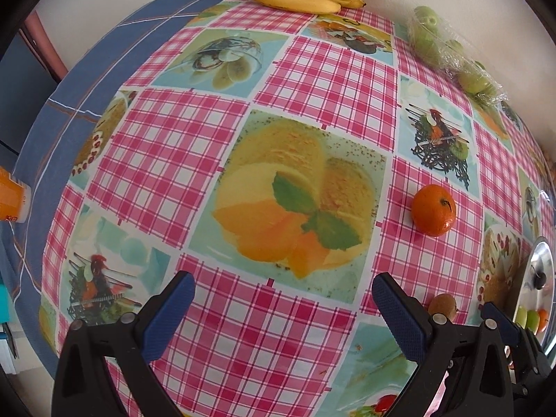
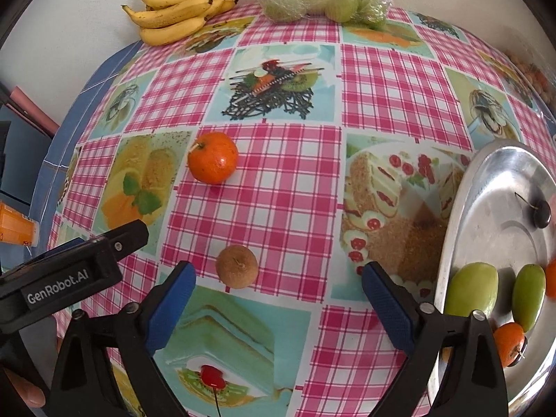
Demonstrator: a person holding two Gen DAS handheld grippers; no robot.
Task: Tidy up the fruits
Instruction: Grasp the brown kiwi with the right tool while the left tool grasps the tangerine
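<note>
Both claws wide open, holding nothing: right claw [image 2: 278, 278] just beside the kiwi [image 2: 237, 266], left claw [image 1: 283, 290] over bare surface [image 1: 285, 340] near the kiwi.

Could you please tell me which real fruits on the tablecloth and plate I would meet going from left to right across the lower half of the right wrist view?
Orange tangerine → brown kiwi → green fruit on the metal plate → dark cherry.

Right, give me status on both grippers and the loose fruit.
Left gripper open, empty. Right gripper open, empty, kiwi just ahead between its fingers. Tangerine loose on the cloth; metal tray holds fruit. Nothing in the way.
</note>
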